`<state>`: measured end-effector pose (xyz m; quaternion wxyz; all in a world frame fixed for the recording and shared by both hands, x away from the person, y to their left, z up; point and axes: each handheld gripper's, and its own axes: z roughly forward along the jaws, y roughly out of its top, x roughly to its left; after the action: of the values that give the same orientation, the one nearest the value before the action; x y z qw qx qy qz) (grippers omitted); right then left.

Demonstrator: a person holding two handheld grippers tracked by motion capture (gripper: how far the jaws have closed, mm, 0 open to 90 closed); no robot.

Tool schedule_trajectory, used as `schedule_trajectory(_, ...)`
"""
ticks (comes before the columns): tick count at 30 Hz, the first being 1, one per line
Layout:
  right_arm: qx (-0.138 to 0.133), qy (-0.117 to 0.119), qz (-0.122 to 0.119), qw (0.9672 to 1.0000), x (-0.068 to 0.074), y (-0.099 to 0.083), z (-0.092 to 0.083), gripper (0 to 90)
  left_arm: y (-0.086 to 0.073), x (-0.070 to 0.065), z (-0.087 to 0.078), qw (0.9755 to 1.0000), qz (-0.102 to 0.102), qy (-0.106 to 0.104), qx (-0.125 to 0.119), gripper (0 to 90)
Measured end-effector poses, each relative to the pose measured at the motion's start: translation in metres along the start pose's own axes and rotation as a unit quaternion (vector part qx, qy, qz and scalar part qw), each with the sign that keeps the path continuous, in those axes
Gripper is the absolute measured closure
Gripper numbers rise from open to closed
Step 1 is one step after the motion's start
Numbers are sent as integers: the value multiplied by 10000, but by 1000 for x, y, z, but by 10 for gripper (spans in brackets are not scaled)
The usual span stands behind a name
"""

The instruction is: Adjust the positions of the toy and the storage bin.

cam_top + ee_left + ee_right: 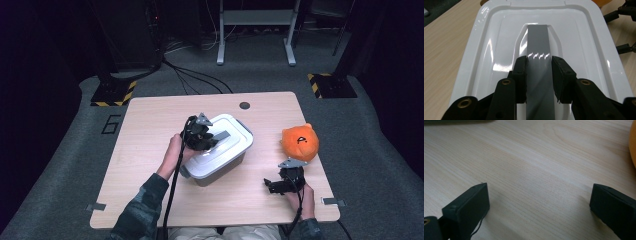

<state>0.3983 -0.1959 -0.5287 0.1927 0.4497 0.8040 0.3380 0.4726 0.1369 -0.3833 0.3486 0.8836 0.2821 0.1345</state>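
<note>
A white plastic box [216,168] with a white lid [234,131] stands in the middle of the table. A flat grey handle [222,135] runs across the lid's top. My left gripper [210,138] comes in from the box's left side. In the left gripper view the jaws of the left gripper [539,60] press on both edges of the grey handle [537,40], with the lid [579,37] spread out below. My right gripper [270,185] lies near the table's front right, jaws pointing left. Its jaws [539,192] stand wide apart over bare wood.
An orange plush toy [300,141] sits at the table's right edge, just beyond the right gripper; its side shows in the right gripper view [633,142]. The wooden table [150,165] has a cable hole [244,105] near its far edge. Black cables trail off the front.
</note>
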Motion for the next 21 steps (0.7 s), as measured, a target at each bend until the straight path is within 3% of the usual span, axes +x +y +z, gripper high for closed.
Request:
schedule_trajectory(11, 4, -8, -8, 10000, 0, 0, 0, 19, 8, -9, 7, 10000, -6, -21, 3, 666)
schedule_trajectory(21, 1, -6, -30, 10000, 0, 0, 0, 21, 12, -15, 10, 9999, 106, -27, -3, 666)
